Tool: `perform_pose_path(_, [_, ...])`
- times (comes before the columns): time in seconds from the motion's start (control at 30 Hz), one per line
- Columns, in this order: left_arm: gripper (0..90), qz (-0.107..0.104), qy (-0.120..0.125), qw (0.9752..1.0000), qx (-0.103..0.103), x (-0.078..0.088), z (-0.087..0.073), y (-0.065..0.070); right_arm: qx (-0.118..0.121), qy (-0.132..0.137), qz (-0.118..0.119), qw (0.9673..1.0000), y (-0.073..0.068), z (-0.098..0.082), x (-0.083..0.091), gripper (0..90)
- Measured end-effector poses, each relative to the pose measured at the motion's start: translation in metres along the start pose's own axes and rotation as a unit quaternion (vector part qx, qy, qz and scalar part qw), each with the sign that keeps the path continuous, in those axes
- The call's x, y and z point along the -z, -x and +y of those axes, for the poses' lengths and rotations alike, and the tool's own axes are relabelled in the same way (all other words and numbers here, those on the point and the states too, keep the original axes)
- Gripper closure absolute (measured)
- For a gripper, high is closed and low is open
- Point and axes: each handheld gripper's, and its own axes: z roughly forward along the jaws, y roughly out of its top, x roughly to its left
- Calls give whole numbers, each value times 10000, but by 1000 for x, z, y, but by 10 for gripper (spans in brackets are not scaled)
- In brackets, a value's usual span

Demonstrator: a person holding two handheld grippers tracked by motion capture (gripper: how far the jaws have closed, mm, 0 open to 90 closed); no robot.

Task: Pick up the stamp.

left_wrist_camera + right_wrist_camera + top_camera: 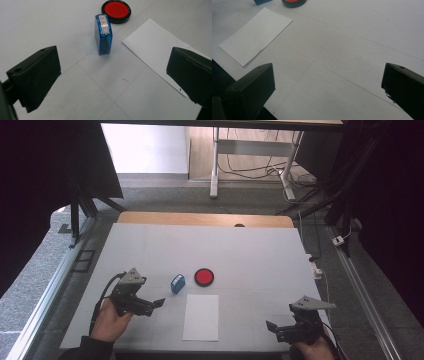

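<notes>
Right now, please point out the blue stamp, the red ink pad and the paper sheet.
blue stamp (103, 35): left gripper view, its side face.
red ink pad (116, 9): left gripper view, red centre.
paper sheet (201, 317): high view, its middle.

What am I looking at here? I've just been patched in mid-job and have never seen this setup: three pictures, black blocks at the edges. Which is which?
There is no robot arm. A person holds a hand-held gripper in each hand, seen from above in the high view: the left gripper and the right gripper. The other two pictures come from cameras riding on those grippers. The black blocks are each gripper's own fingers, standing wide apart with nothing between them, so both are open and hold nothing.

On the white table lie a blue stamp standing on its edge, a round red ink pad just behind it, and a blank sheet of paper. The left gripper points at the stamp, close to it but not touching.
</notes>
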Motion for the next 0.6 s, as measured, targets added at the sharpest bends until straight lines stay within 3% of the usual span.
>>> perform_pose_path(0.33, [0,72,37,10000,1,-19,17,-2,46,-19,-1,10000,-1,1,-2,0])
perform_pose_path(0.6, [0,129,-144,9998,12,-38,29,-5,44,-20,2,10000,0,1,-2,0])
